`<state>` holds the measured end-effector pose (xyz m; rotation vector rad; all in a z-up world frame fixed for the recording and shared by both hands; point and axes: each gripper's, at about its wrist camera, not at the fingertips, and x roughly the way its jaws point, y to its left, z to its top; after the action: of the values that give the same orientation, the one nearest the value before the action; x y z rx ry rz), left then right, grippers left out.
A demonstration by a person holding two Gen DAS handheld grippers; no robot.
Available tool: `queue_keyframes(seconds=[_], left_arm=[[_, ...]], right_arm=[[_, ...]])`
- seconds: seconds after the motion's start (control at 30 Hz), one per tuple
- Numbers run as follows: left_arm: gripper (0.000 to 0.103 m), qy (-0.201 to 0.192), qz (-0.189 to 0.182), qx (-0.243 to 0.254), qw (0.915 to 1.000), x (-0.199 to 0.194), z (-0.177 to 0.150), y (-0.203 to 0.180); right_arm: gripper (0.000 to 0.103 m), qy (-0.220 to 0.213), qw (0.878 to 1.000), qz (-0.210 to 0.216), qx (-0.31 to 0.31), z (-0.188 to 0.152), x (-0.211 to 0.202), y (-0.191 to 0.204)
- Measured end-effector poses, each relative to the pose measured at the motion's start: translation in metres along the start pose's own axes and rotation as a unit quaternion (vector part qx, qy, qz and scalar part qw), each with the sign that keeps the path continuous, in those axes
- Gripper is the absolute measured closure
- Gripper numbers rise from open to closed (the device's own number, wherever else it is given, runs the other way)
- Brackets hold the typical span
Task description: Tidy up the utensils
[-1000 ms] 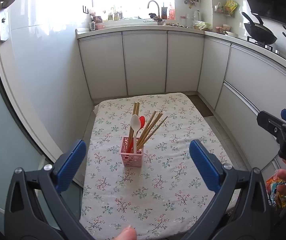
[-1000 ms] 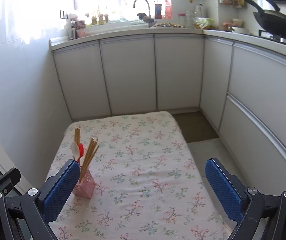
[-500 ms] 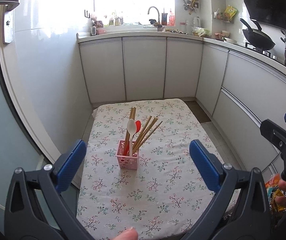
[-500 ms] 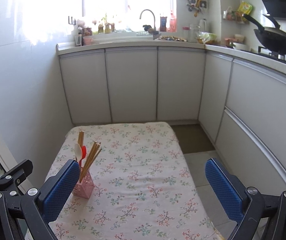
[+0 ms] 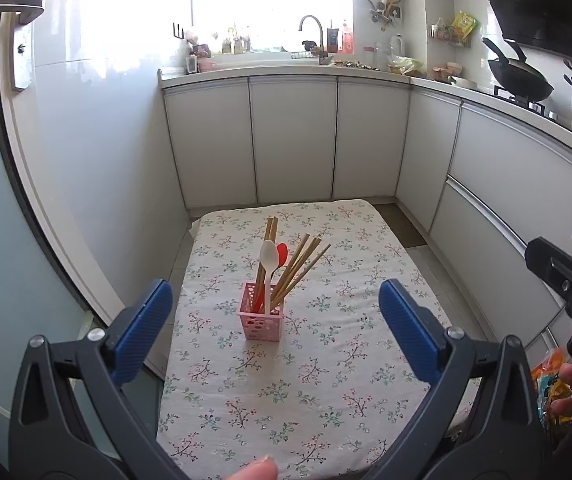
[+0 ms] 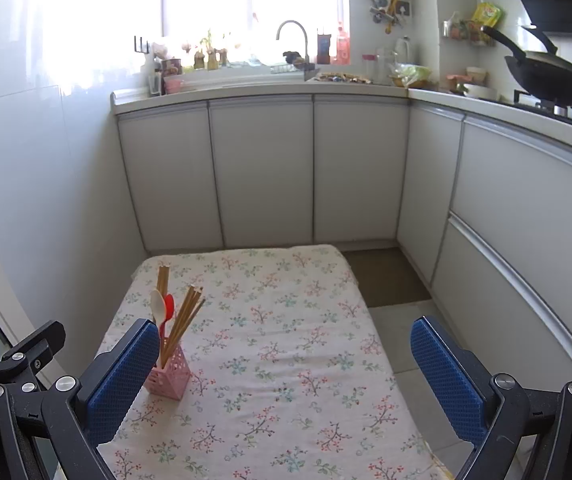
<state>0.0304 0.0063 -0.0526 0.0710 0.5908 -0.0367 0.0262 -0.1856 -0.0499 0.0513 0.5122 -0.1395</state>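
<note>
The left gripper (image 5: 274,324) and right gripper (image 6: 282,380) both hang wide apart, holding nothing, over the near end of the flowery cloth-covered table (image 5: 325,360). Farther on, left of the middle, stands the small pink plastic basket (image 5: 262,320) with wooden chopsticks (image 5: 297,268), a white spoon (image 5: 268,258) and a red spoon (image 5: 282,254) inside.

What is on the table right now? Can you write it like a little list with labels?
table: covered by a flowery cloth
holder: pink basket, standing upright on the cloth
inside it: wooden chopsticks, a white spoon, a red spoon
left gripper: open, holding nothing
right gripper: open, holding nothing
loose utensils on the cloth: none seen
</note>
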Motion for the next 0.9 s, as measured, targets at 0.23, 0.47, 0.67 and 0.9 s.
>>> queue_keyframes(seconds=[0.23, 0.47, 0.67, 0.9], left_arm=[[0.000, -0.007, 0.003, -0.009, 0.9999, -0.0043, 0.0019, 0.0019], [0.000, -0.011, 0.007, -0.016, 0.9998, -0.0070, 0.0015, 0.0041], [0.000, -0.009, 0.006, -0.014, 0.9998, -0.0076, 0.0018, 0.0037], [0.000, -0.013, 0.008, -0.014, 0.9998, -0.0106, 0.0011, 0.0031]], right_arm=[[0.000, 0.001, 1.000, 0.006, 0.000, -0.0007, -0.0003, -0.0010], [0.000, 0.002, 1.000, 0.010, 0.005, -0.0002, 0.0004, -0.0020], [0.000, 0.001, 1.000, 0.011, 0.005, 0.0001, 0.0009, -0.0018], [0.000, 0.002, 1.000, 0.015, 0.007, -0.0011, 0.0027, 0.0024]])
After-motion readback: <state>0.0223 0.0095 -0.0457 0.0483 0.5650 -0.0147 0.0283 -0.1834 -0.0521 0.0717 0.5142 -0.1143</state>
